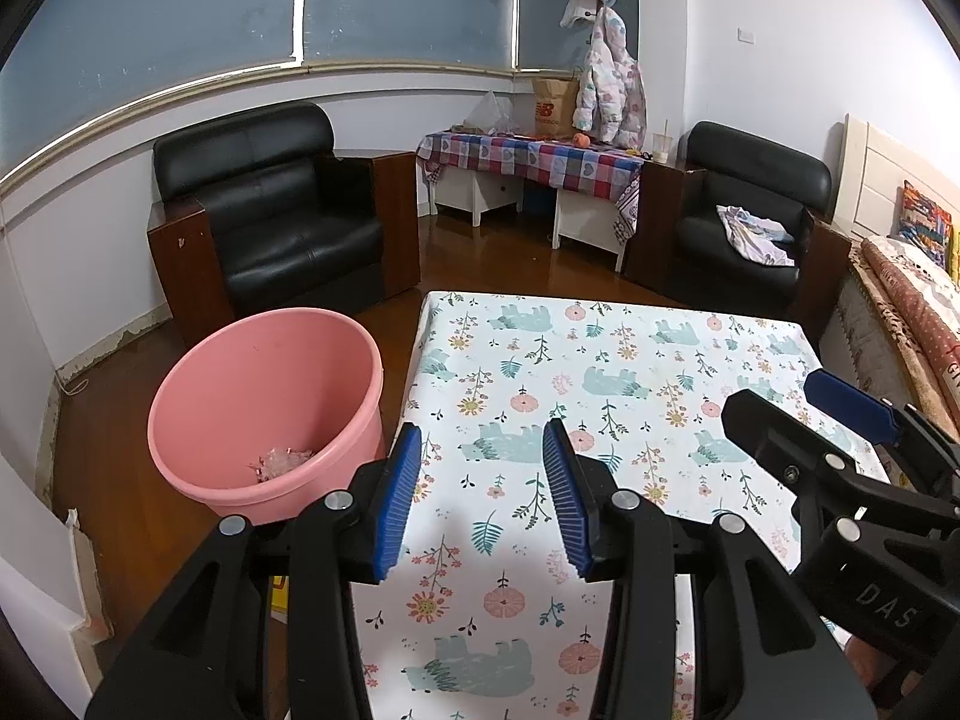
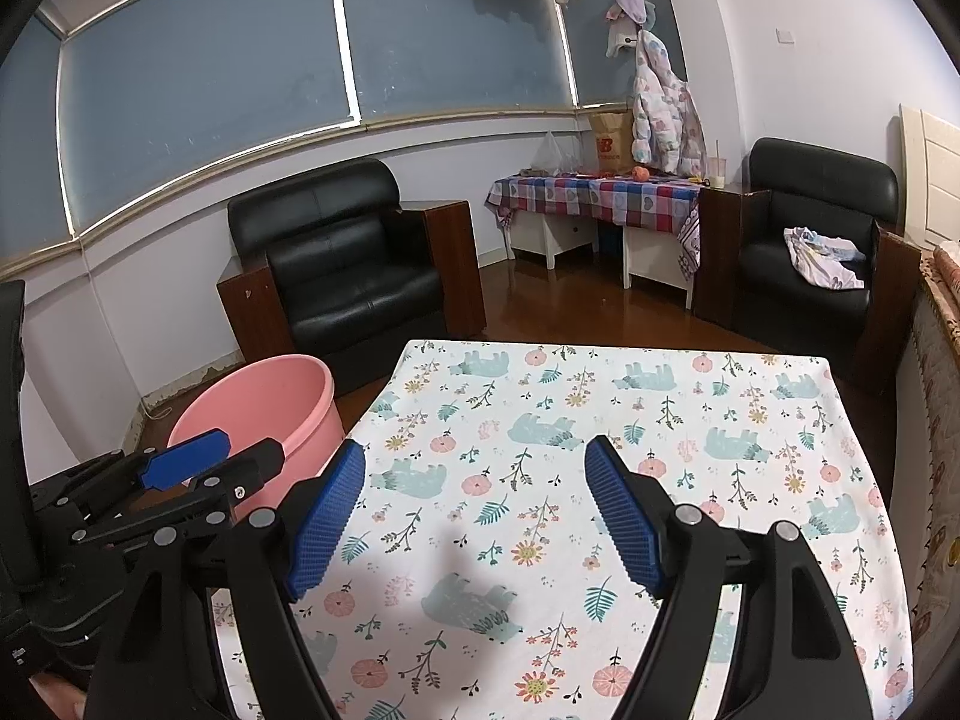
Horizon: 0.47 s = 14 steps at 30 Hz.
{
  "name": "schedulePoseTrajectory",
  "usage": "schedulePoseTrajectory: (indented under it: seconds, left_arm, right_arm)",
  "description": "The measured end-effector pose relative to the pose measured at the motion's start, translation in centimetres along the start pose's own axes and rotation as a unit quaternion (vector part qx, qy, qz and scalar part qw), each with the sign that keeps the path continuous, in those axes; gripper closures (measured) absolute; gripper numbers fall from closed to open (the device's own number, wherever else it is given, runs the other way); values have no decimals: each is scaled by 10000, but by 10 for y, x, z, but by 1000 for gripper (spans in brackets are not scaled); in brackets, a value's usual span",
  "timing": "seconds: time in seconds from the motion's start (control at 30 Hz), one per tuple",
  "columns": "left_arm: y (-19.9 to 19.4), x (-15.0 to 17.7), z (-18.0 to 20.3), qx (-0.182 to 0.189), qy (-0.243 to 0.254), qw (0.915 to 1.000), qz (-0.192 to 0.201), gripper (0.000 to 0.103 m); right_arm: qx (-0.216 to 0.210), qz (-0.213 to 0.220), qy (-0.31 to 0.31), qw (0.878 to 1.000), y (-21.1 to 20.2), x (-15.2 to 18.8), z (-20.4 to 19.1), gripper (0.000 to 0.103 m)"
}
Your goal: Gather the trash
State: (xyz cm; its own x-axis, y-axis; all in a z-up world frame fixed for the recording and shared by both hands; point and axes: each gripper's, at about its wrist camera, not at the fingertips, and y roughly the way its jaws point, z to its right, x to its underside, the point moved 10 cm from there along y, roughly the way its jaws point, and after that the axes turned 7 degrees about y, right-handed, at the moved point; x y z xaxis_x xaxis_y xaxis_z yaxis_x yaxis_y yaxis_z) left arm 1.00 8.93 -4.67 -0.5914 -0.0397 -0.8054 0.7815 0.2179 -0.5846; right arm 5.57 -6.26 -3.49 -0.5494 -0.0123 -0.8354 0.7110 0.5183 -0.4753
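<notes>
A pink plastic bin (image 1: 264, 414) stands on the floor left of the table, with crumpled clear plastic trash (image 1: 282, 463) lying at its bottom. My left gripper (image 1: 483, 462) hovers open over the near left part of the floral tablecloth (image 1: 600, 372), nothing between its blue pads. My right gripper (image 2: 474, 480) also stands open and empty over the cloth. Each gripper shows in the other's view: the right gripper (image 1: 840, 414) at the right edge, the left gripper (image 2: 192, 462) at the left, in front of the pink bin (image 2: 264, 396). No trash shows on the table.
Two black armchairs (image 1: 282, 210) (image 1: 750, 210) stand behind the table on the wooden floor. A side table with a checked cloth (image 1: 534, 159) holds a paper bag and small items. A jacket hangs on the wall. A bed edge (image 1: 900, 312) runs along the right.
</notes>
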Motion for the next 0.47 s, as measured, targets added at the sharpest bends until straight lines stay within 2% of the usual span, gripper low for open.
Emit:
schedulePoseTrajectory:
  seconds: [0.47]
  left_arm:
    - [5, 0, -5, -57, 25, 10000, -20, 60]
  right_arm:
    - [7, -84, 41, 10000, 9, 6, 4, 29]
